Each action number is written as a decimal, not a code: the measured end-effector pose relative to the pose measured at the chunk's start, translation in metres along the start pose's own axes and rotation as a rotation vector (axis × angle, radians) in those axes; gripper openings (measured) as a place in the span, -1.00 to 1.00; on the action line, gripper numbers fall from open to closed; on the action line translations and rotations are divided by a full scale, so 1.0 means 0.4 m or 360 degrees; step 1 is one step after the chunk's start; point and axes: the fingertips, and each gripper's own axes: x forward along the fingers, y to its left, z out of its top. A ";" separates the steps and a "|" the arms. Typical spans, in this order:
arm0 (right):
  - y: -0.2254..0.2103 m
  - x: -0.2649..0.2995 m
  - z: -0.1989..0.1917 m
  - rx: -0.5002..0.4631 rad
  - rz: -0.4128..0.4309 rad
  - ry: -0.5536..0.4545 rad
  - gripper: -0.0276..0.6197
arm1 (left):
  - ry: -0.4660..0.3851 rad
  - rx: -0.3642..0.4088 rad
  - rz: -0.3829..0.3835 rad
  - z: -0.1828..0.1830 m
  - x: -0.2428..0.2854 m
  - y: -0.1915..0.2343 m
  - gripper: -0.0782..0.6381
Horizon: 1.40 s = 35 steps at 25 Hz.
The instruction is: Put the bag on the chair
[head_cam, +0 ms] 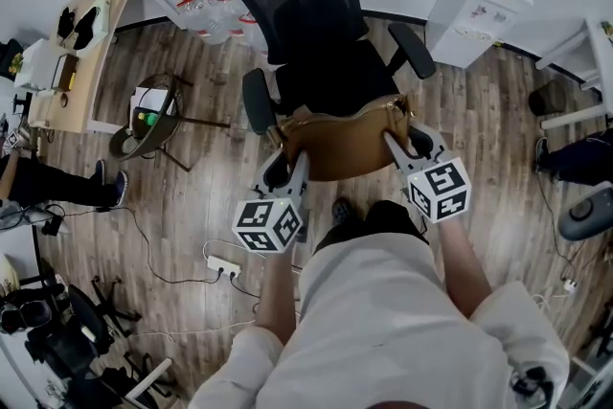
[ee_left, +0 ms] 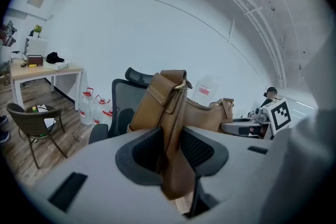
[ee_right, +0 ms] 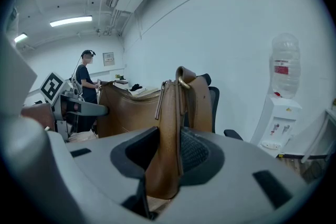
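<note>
**Item:** bag (head_cam: 347,147), tan leather, soft-bodied, with a zip along the top and a strap tab with a brass ring at each end.

**Location:** held up at the front edge of the chair (head_cam: 311,24), spanning the width of the seat, on the side nearest the person (head_cam: 383,321) who holds both tools. The chair is a black office model with a mesh back and a headrest.

**Left claw** (ee_left: 173,147): clamped on the end of the bag at the chair's left side. Both pads press a fold of leather, and the strap tab and ring stand up above them.

**Right claw** (ee_right: 168,152): clamped on the opposite end, at the chair's right side. It grips a fold the same way, with the ring above the pads.

**Carriage:** the bag hangs stretched between the two claws, top edge roughly level and body sagging slightly in the middle.

**Not determinable:**
- Whether the underside of the bag touches the seat; from above the bag covers the seat's front edge.
- The bag's lower edge, which each claw's own body cuts off in the gripper views.
- The chair's base and wheels, hidden behind the bag and the person's torso.

**Nearby:** a water dispenser (head_cam: 479,0) stands right of the chair, and water jugs (head_cam: 215,10) stand left of it on the wooden floor (head_cam: 201,177).
</note>
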 end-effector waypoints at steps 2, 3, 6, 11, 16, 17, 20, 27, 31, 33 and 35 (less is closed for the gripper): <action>-0.001 0.000 -0.005 0.0007 -0.0002 0.0016 -0.54 | 0.0013 -0.0009 -0.0007 -0.005 0.003 0.000 -0.47; -0.003 0.001 -0.007 0.0012 -0.0004 0.0022 -0.54 | 0.0021 -0.0014 -0.0011 -0.007 0.006 0.000 -0.47; -0.011 0.008 -0.016 0.0023 -0.0012 0.0045 -0.54 | 0.0058 -0.0029 -0.0022 -0.018 0.016 0.002 -0.47; -0.037 0.042 -0.032 0.0049 0.0015 0.0078 -0.54 | 0.0118 -0.0036 -0.0004 -0.033 0.046 0.010 -0.47; -0.075 0.110 -0.007 0.0061 0.0060 0.0083 -0.54 | 0.0131 -0.0026 0.0030 0.002 0.106 0.047 -0.47; -0.087 0.125 0.002 0.0062 0.0065 0.0081 -0.54 | 0.0131 -0.0022 0.0033 0.013 0.123 0.054 -0.47; -0.129 0.169 0.034 0.0057 0.0070 0.0077 -0.54 | 0.0130 -0.0015 0.0039 0.048 0.179 0.070 -0.47; -0.243 0.277 0.102 0.0034 0.0111 0.0085 -0.54 | 0.0139 -0.0032 0.0076 0.111 0.310 0.092 -0.47; -0.289 0.335 0.134 0.0029 0.0171 0.0098 -0.54 | 0.0130 -0.0049 0.0128 0.147 0.367 0.112 -0.47; -0.313 0.370 0.146 0.0031 0.0206 0.0104 -0.53 | 0.0129 -0.0061 0.0165 0.159 0.397 0.123 -0.47; -0.337 0.405 0.152 0.0035 0.0247 0.0110 -0.53 | 0.0130 -0.0072 0.0209 0.163 0.424 0.131 -0.47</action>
